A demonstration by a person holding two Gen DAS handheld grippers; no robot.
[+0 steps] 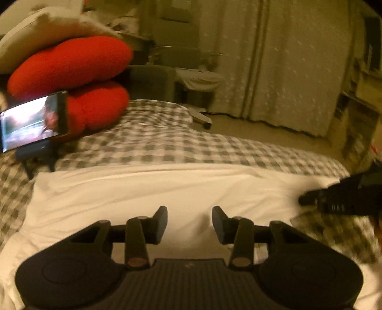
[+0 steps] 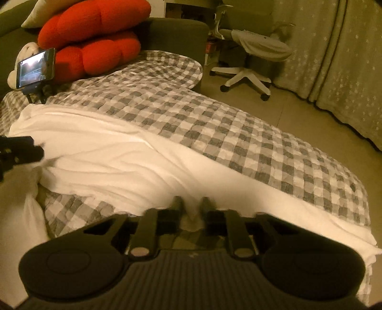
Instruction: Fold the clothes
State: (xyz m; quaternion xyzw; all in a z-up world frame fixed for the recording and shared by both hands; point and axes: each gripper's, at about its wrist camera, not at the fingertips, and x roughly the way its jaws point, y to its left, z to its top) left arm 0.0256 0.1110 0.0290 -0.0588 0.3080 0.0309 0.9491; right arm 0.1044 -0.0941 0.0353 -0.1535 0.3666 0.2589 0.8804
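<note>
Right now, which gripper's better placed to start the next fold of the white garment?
Right gripper: its fingers pinch a ridge of the white garment. Left gripper is open above it, holding nothing.

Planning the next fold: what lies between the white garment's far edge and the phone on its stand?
Only checked bedspread; the right wrist view shows a short bare strip between the white garment and the phone.

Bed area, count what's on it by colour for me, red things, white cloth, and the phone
Red cushions: 2
White garment spread on the checked bedcover: 1
Phone on a stand, screen lit: 1
Total: 4
</note>
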